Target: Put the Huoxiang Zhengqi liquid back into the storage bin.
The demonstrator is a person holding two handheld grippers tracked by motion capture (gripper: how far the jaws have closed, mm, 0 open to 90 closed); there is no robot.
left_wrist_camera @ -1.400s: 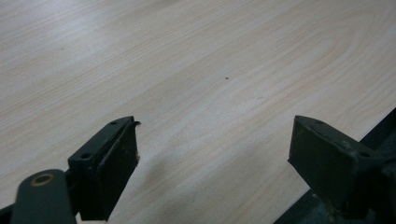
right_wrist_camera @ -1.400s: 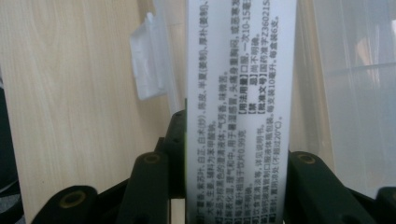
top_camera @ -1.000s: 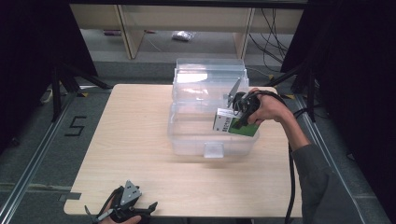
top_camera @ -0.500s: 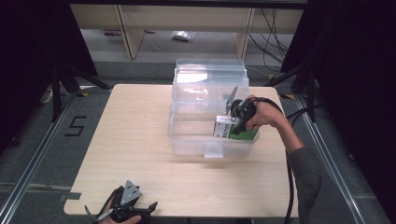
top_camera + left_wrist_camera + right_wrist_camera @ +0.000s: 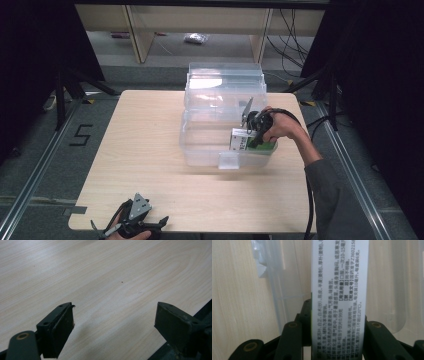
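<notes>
A clear plastic storage bin [image 5: 210, 145] stands on the wooden table [image 5: 145, 145] with its lid tilted up at the back. My right gripper [image 5: 250, 136] reaches into the bin's right side, shut on a white and green medicine box [image 5: 241, 141]. In the right gripper view the box's white printed face [image 5: 339, 290] stands between the two black jaws, with the bin's clear wall [image 5: 284, 277] behind it. My left gripper [image 5: 131, 222] rests at the table's near edge, open. Its fingers [image 5: 58, 327] hang wide apart over bare wood [image 5: 112, 277].
The bin's front latch [image 5: 229, 160] sticks out toward me. A cable [image 5: 307, 200] trails from the right gripper along the person's sleeve. Beyond the table are shelf legs and dark stands on a grey floor [image 5: 45, 150].
The right gripper has carried the box lower and a little nearer inside the bin. The left gripper has stayed where it was.
</notes>
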